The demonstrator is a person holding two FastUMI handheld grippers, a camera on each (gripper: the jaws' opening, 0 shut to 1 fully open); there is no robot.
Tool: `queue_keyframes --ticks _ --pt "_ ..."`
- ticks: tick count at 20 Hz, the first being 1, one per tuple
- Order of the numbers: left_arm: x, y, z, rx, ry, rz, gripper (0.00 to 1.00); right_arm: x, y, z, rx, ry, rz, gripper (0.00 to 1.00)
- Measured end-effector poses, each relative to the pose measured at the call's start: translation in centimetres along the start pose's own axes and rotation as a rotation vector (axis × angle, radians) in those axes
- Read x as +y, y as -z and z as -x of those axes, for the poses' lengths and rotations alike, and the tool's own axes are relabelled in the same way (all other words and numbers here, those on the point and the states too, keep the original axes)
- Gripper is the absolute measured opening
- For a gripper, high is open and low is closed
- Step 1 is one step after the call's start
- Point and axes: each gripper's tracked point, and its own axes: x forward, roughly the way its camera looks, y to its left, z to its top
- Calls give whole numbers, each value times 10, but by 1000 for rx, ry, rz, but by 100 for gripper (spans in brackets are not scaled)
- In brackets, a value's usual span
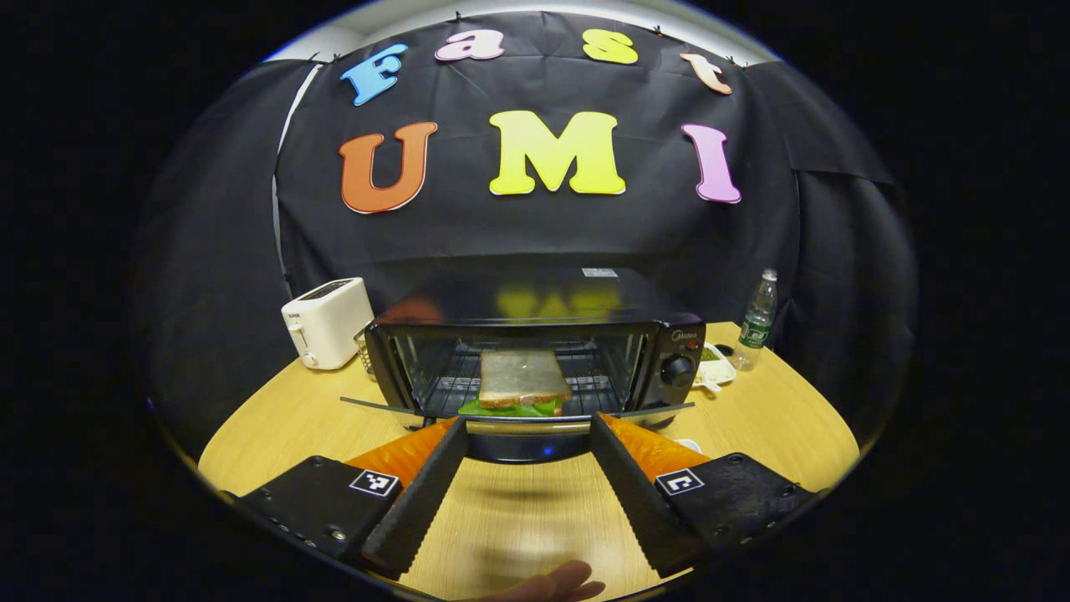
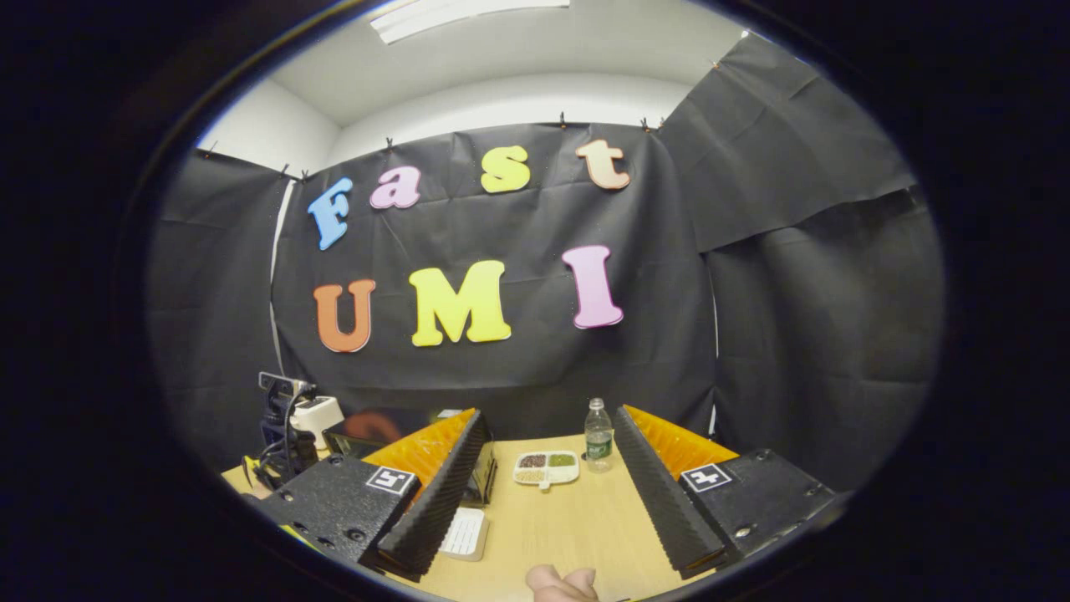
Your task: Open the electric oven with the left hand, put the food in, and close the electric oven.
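Wooden surface (image 1: 518,518), left gripper view: a pale wood-grain top that carries everything I see, under a black cloth booth wall.
My left gripper (image 1: 528,431): released, its two fingers spread wide apart and pointing at the front of the oven; they hold nothing.
Electric oven (image 1: 535,351): a black box straight ahead in the middle of the surface, with its glass door (image 1: 518,416) dropped open and lying flat towards me; the door's front edge sits between my fingertips.
Food (image 1: 522,385): a sandwich of sliced bread with a green leaf showing under it, lying on the wire rack inside the open oven, near the front and roughly centred.
Oven knob (image 1: 677,370): a round dial on the control panel at the right side of the oven front.
Toaster (image 1: 328,322): white, standing to the left of the oven and well apart from it.
Water bottle (image 1: 757,322): clear with a green label, upright to the right of the oven, near the cloth wall.
Small tray (image 1: 715,368): white, on the surface between the oven and the bottle.
Fingertip (image 1: 552,584): part of my hand at the bottom edge.

My right gripper (image 2: 549,418), right gripper view: released, fingers spread wide, raised above the surface and grasping nothing.
Beyond its fingers: the white tray, with divided compartments here, and the upright water bottle just beside it.
Far left: the white toaster, with a stand of dark equipment (image 2: 280,435) in front of it.
Oven from this side: a dark slice of it behind my left-hand finger.
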Motion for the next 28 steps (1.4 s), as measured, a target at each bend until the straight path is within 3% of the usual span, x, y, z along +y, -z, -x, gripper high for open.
queue_keyframes --ticks 3,4,5,12,13,14,15,21,22,25,26,28 --pt "7 -10 -15 -19 3 14 96 -2 2 2 1 11 -3 89" --pt "5 -11 -20 -26 9 28 95 -3 1 2 2 12 -4 100" --pt "9 -21 -25 -51 4 35 96 -4 2 4 4 15 -5 89" --pt "24 -55 -62 -117 -3 85 94 0 7 11 17 16 3 89" --pt "20 -59 -58 -127 10 95 94 0 6 13 16 15 5 100" --pt "17 -64 -52 -141 24 102 93 -1 7 14 17 19 7 90" --pt "17 -68 -46 -154 30 102 93 -1 7 15 20 23 9 89" --pt "17 -99 7 -237 30 66 92 2 5 22 20 19 3 90" --pt "16 -103 17 -250 29 65 93 0 5 24 19 19 4 100" --pt "19 -116 50 -283 19 53 93 0 3 29 13 22 6 100" --pt "21 -119 63 -290 12 44 92 0 3 30 13 23 6 90" --pt "22 -126 87 -302 6 22 92 -2 2 31 13 29 4 90"
